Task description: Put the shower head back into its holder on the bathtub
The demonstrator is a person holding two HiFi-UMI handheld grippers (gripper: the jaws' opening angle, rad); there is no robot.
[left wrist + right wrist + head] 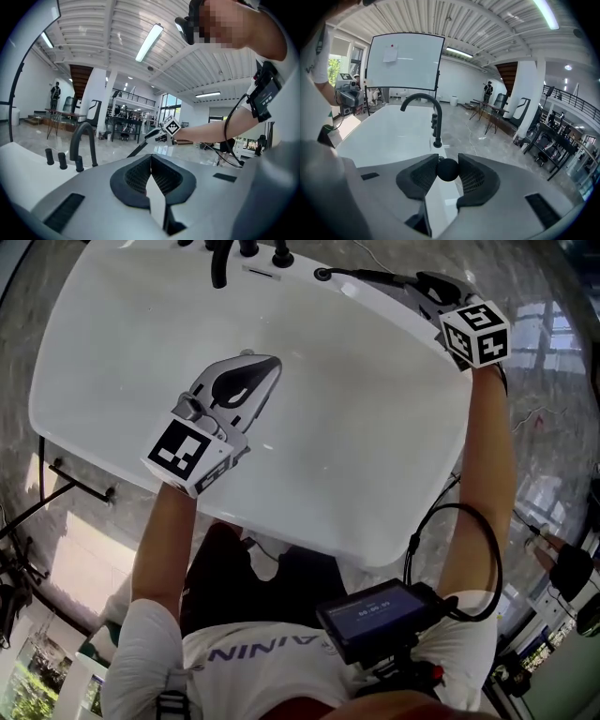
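Observation:
The slim black shower head [380,277] lies along the far right rim of the white bathtub [112,381]. My right gripper [424,285] is shut on its handle. Its far tip points at a black ring [323,274] on the rim; I cannot tell whether it is inside. In the right gripper view the round black end of the shower head [448,169] sits pinched between the pads of the right gripper [448,163]. My left gripper [270,364] hovers over the tub's basin, shut and empty; in its own view the left gripper [151,161] has its pads touching, and the shower head [139,149] shows beyond them.
A black arched faucet [218,263] with several black knobs [281,254] stands at the tub's far end. A small monitor [375,615] with a looped cable [469,549] hangs at my chest. A whiteboard [405,61] stands past the tub; marble floor surrounds it.

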